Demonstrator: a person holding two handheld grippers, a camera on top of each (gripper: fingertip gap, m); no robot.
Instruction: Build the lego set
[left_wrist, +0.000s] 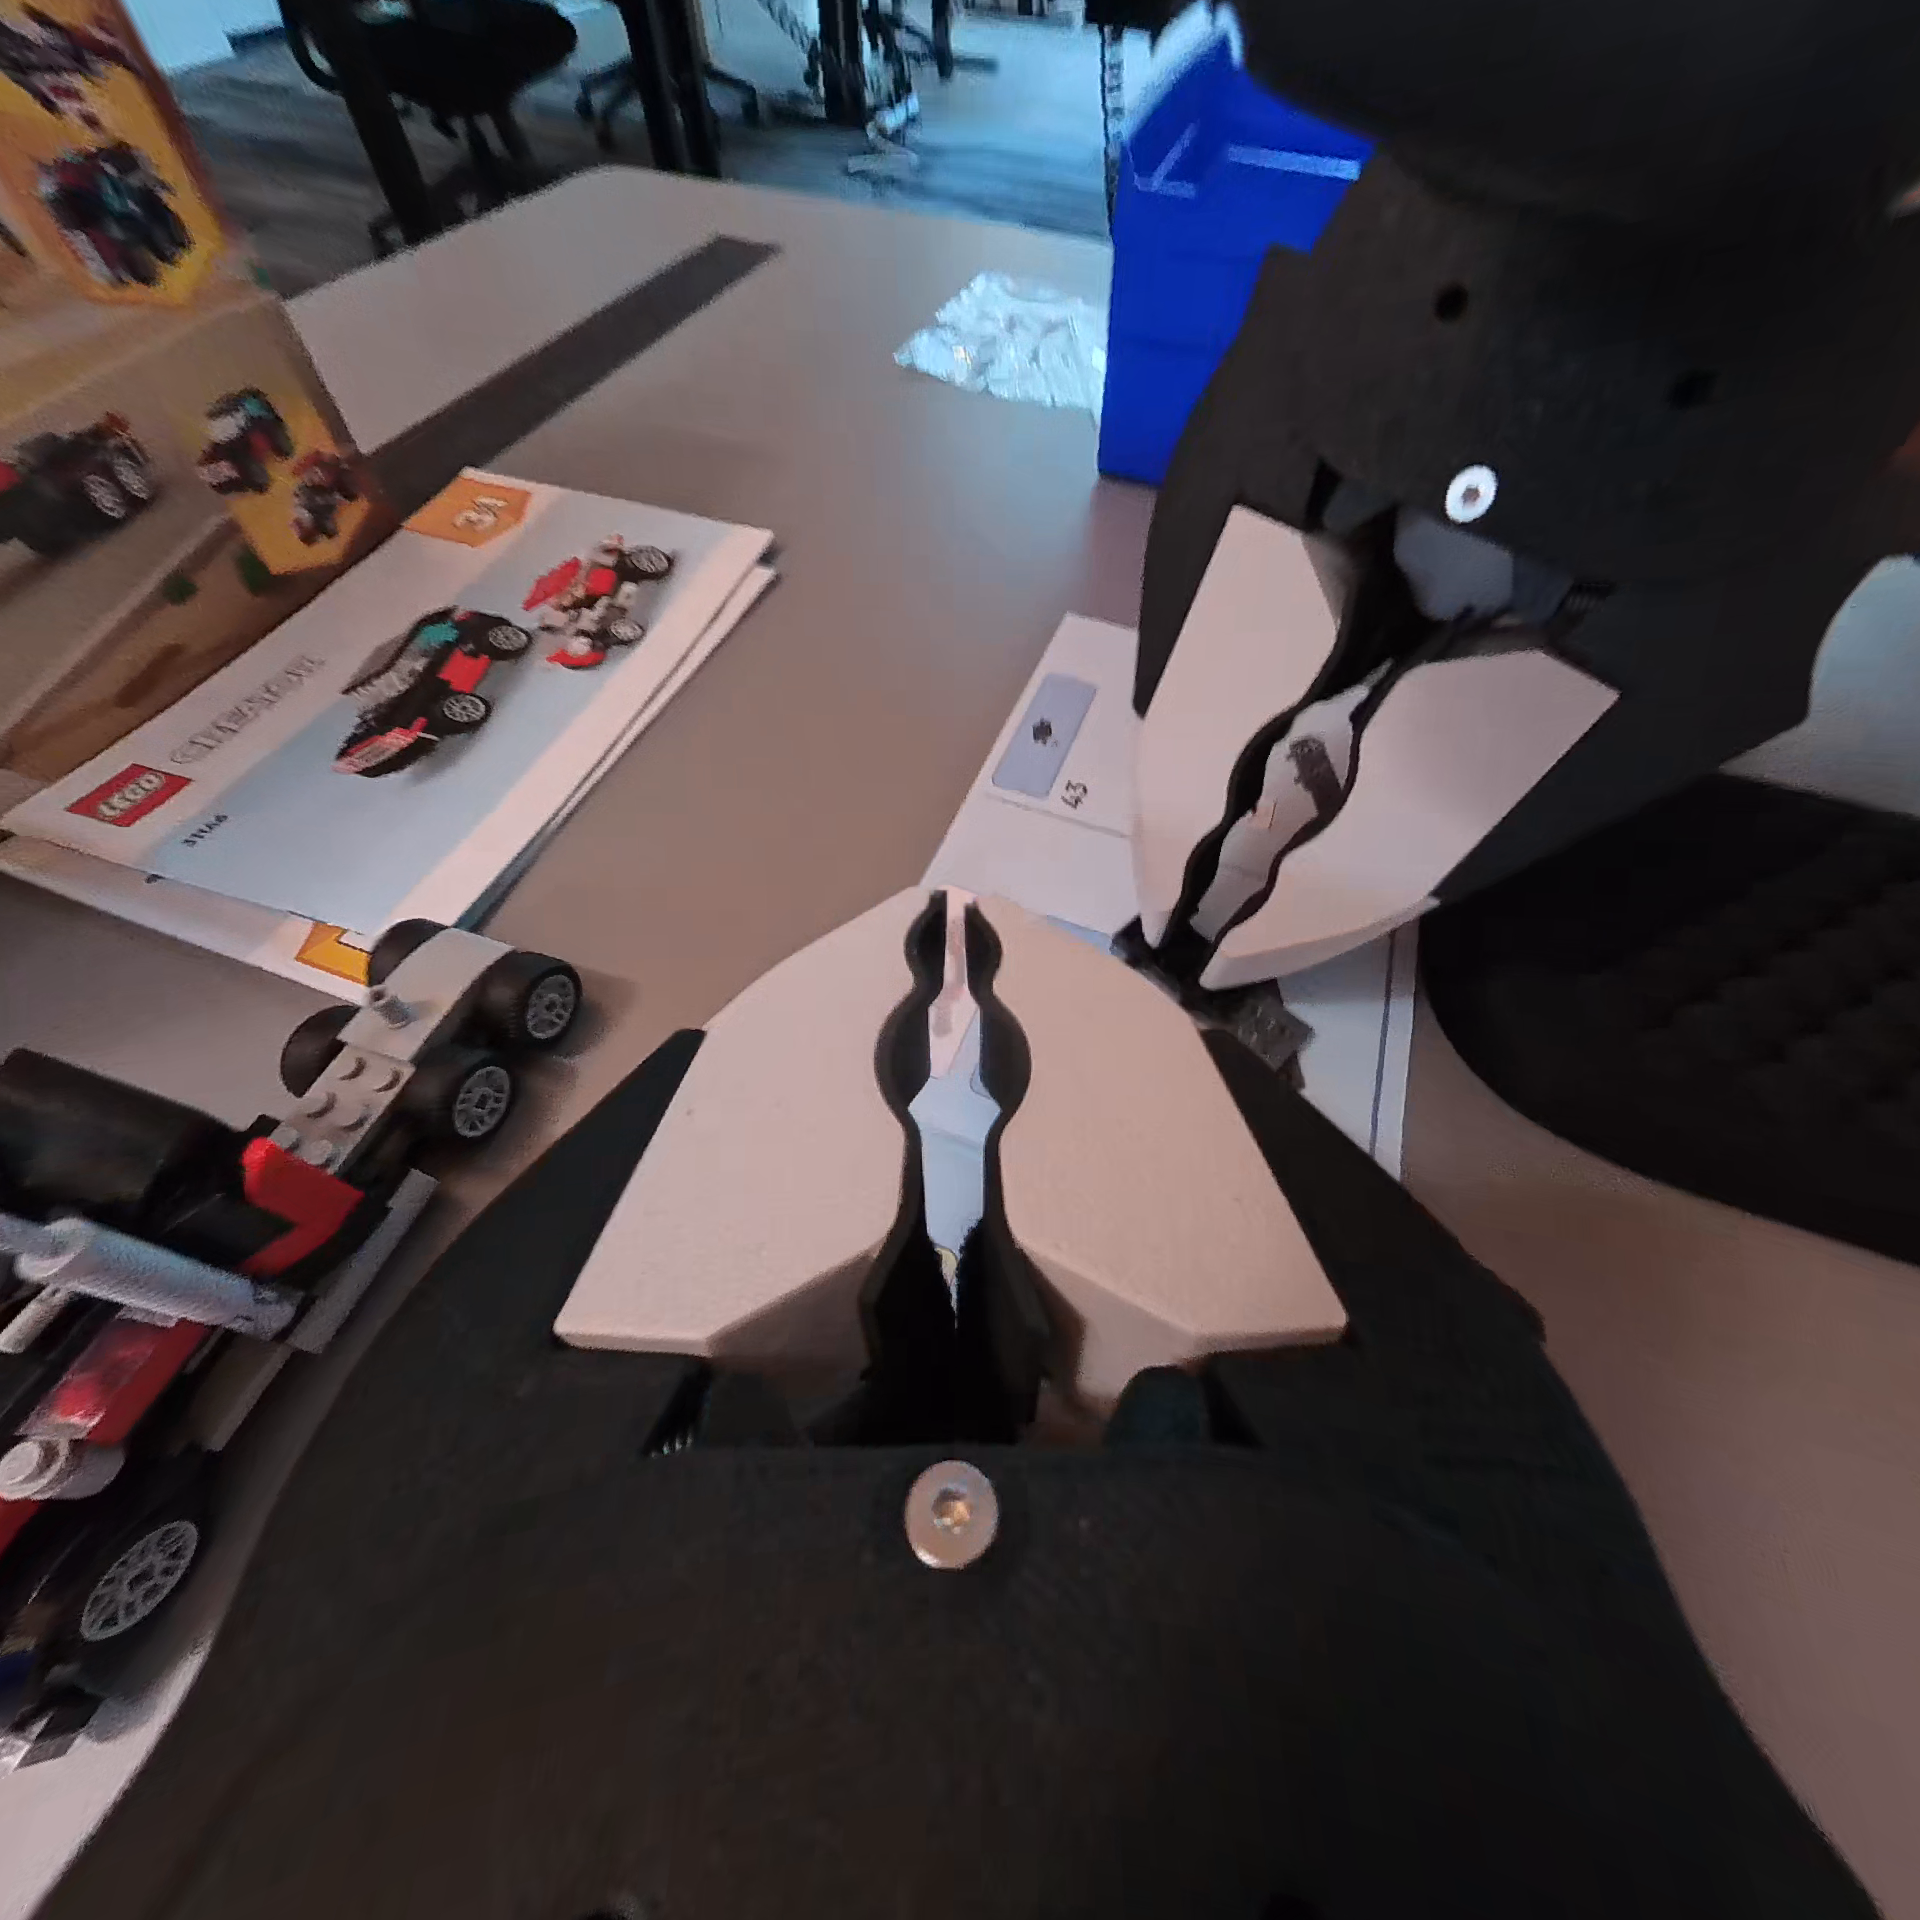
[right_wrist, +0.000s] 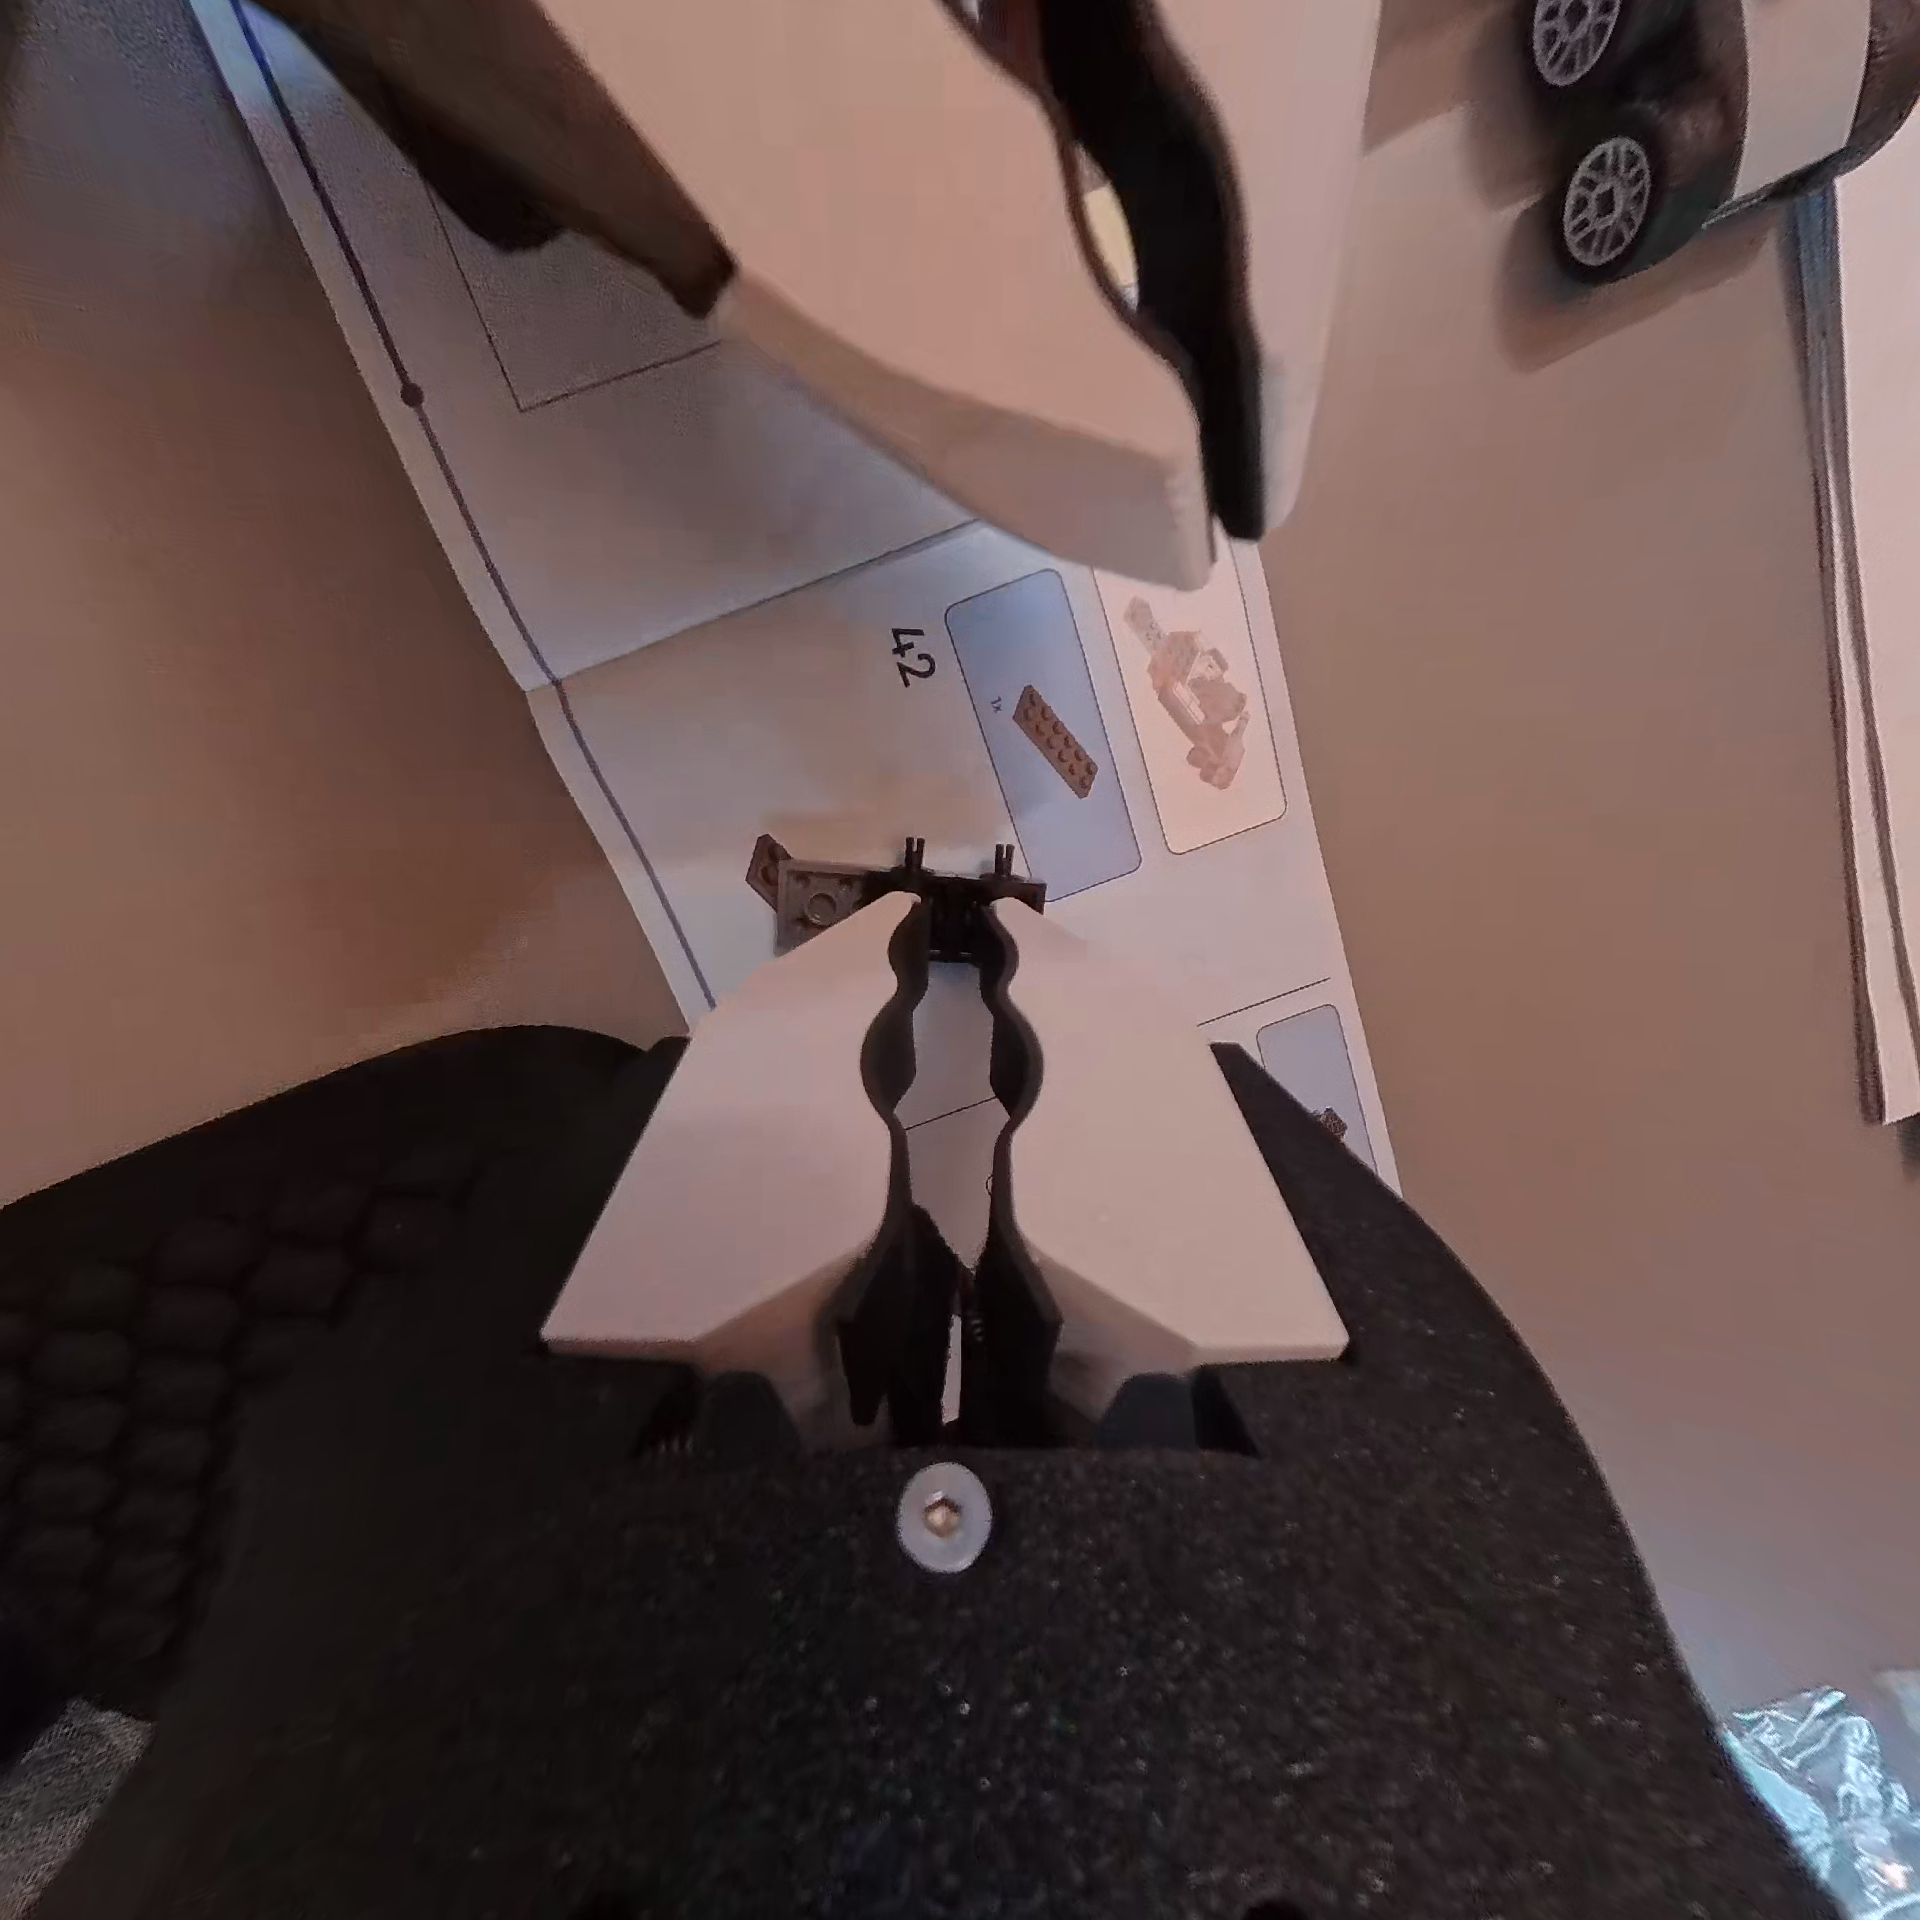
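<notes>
Two grippers are working close together over the open instruction sheet (right_wrist: 790, 727) lying on the table (left_wrist: 831, 436). I am holding my right gripper (right_wrist: 954, 914) tip-down on that sheet, and its white fingers (right_wrist: 769, 1143) are pinching a small black lego piece (right_wrist: 951, 888) at their very tips; the jaws are nearly closed, with only the narrow wavy slot showing between them. A flat grey piece (right_wrist: 816, 894) is sitting against the black one on its left side, resting on the paper; whether the two are joined I cannot tell.

I am keeping my left gripper (left_wrist: 954, 914) just beside the right one, its tips pointing toward the same spot. Its jaws are almost together, and a thin pale sliver is showing in the gap near the tips; I cannot tell whether that is a held part or only the page behind.

Off to my left, the partly built lego car (left_wrist: 208, 1226), black and red with grey wheels, is standing on the table. Beyond it, a closed instruction booklet (left_wrist: 416, 707) is lying flat, with the yellow set box (left_wrist: 135, 343) standing behind it. Farther back, a blue bin (left_wrist: 1195, 312) is sitting beside a crinkled clear plastic bag (left_wrist: 1008, 338).
</notes>
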